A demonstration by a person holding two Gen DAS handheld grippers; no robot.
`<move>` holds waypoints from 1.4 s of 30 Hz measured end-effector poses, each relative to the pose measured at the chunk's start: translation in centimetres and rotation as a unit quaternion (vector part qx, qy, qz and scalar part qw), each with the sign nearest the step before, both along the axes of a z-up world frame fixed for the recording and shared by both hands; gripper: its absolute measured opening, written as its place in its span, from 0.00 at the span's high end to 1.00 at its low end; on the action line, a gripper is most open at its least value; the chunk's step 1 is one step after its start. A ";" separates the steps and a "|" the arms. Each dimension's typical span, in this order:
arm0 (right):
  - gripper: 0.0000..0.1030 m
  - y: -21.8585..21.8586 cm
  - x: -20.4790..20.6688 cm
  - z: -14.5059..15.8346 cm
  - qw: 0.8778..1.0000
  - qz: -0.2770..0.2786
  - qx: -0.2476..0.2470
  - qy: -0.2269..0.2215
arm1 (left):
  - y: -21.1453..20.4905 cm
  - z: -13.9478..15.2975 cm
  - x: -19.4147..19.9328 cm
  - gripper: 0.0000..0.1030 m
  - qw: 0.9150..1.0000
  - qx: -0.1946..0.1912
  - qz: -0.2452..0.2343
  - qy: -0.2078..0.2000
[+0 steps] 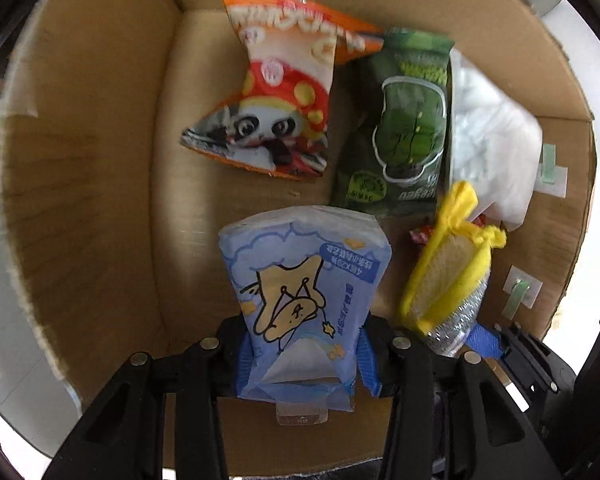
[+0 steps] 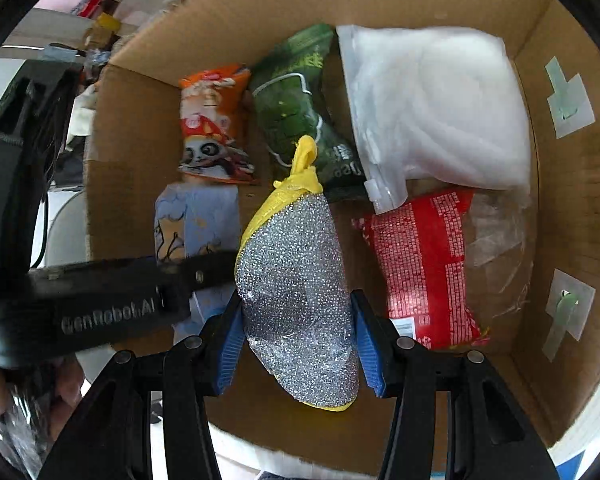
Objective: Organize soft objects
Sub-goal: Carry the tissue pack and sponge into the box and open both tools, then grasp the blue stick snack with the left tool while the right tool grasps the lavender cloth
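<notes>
My left gripper is shut on a blue tissue pack with a cartoon print, held inside a cardboard box. My right gripper is shut on a yellow-edged silver scrubbing sponge, also inside the box; the sponge shows in the left wrist view at the right. The tissue pack and the left gripper's body show at the left of the right wrist view.
On the box floor lie an orange panda snack bag, a green snack bag, a white plastic bag and a red packet. Box walls surround both grippers. Taped labels sit on the right wall.
</notes>
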State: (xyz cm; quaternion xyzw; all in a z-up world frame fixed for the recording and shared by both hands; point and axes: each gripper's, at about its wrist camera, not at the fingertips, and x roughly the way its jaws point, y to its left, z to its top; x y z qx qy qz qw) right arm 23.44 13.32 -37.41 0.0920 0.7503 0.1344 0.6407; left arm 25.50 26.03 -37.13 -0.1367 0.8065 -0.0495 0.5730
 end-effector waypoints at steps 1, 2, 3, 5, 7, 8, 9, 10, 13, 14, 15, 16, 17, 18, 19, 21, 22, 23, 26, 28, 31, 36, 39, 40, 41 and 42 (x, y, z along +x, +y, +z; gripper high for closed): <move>0.47 0.1 0.0 -0.4 1.000 0.001 0.000 0.008 | -0.1 -0.3 -0.2 0.56 1.000 -0.003 -0.001 0.007; 0.45 0.4 0.0 -0.9 1.000 0.000 -0.003 0.018 | 0.0 -0.4 -0.3 0.56 1.000 -0.007 -0.002 0.010; 0.45 0.5 0.0 -1.0 1.000 0.001 -0.006 0.019 | 0.0 -0.3 -0.6 0.55 1.000 -0.010 0.000 0.011; 0.32 1.0 0.4 -1.1 1.000 0.004 -0.022 0.015 | 0.1 0.0 -0.9 0.46 1.000 -0.008 0.002 0.009; 0.28 1.0 0.3 -0.6 1.000 0.002 -0.020 0.012 | 0.3 0.4 -1.0 0.38 1.000 -0.004 0.002 -0.002; 0.26 0.5 0.6 -0.4 1.000 0.001 -0.020 0.013 | 0.4 1.0 -1.1 0.33 1.000 -0.005 0.003 -0.010; 0.25 0.1 0.7 -0.3 1.000 0.000 -0.021 0.011 | 0.5 1.7 -1.4 0.26 1.000 -0.007 0.004 -0.016; 0.25 -0.2 0.8 0.0 1.000 0.001 -0.022 0.007 | 0.6 2.2 -1.6 0.21 1.000 -0.005 0.004 -0.021; 0.25 -0.9 0.8 1.1 1.000 0.001 -0.021 0.002 | 0.4 4.2 -2.6 0.17 0.999 0.006 -0.005 -0.044; 0.25 -1.0 0.7 1.6 1.000 0.002 -0.022 -0.002 | 0.2 4.8 -2.8 0.16 0.999 0.008 -0.009 -0.051; 0.25 -1.1 0.6 2.1 1.000 0.003 -0.027 -0.007 | -0.3 5.6 -2.9 0.11 0.998 0.009 -0.012 -0.059; 0.24 -1.0 0.5 2.5 0.999 0.005 -0.031 -0.012 | -0.4 6.1 -3.1 0.08 0.998 0.012 -0.014 -0.064; 0.22 -1.1 0.4 3.1 0.999 0.007 -0.036 -0.020 | -0.6 6.3 -3.1 0.08 0.997 0.015 -0.015 -0.071; 0.21 -1.2 0.2 3.8 0.998 0.008 -0.048 -0.031 | -0.8 7.1 -3.4 0.08 0.996 0.017 -0.014 -0.081; 0.16 -1.4 -0.1 4.5 0.998 0.010 -0.055 -0.037 | -0.8 7.7 -3.7 0.07 0.996 0.020 -0.012 -0.089; 0.10 -1.7 -0.6 5.7 0.996 0.014 -0.068 -0.055 | -0.7 8.7 -4.2 0.03 0.994 0.027 -0.009 -0.106; 0.06 -1.7 -0.8 6.1 0.995 0.015 -0.075 -0.062 | -0.7 9.4 -4.6 0.03 0.993 0.032 -0.008 -0.117; 0.00 -2.4 -1.3 6.6 0.994 0.016 -0.081 -0.068 | -0.7 10.0 -4.9 0.03 0.991 0.035 -0.007 -0.126; 0.00 -3.3 -2.3 8.5 0.990 0.016 -0.103 -0.094 | -0.6 11.8 -6.0 0.03 0.987 0.052 0.005 -0.154; 0.00 -4.4 -3.0 9.9 0.987 0.013 -0.116 -0.110 | -0.9 12.9 -6.7 0.03 0.982 0.066 0.006 -0.174; 0.00 -5.3 -4.0 12.0 0.983 0.007 -0.124 -0.132 | -1.2 14.6 -7.5 0.03 0.977 0.080 0.004 -0.200; 0.00 -6.4 -5.9 15.5 0.980 0.003 -0.117 -0.164 | -1.7 17.3 -9.1 0.03 0.968 0.091 0.004 -0.233; 0.00 -6.6 -6.9 17.2 0.978 0.006 -0.108 -0.176 | -2.0 18.8 -10.1 0.03 0.963 0.101 0.005 -0.249; 0.00 -6.6 -7.1 17.6 0.978 0.007 -0.105 -0.179 | -2.1 19.2 -10.3 0.03 0.962 0.103 0.005 -0.252; 0.00 -6.6 -7.4 18.0 0.978 0.008 -0.102 -0.183 | -2.2 19.5 -10.5 0.03 0.961 0.106 0.005 -0.255; 0.00 -6.7 -7.6 18.4 0.977 0.011 -0.099 -0.187 | -2.4 20.0 -10.8 0.03 0.960 0.108 0.007 -0.260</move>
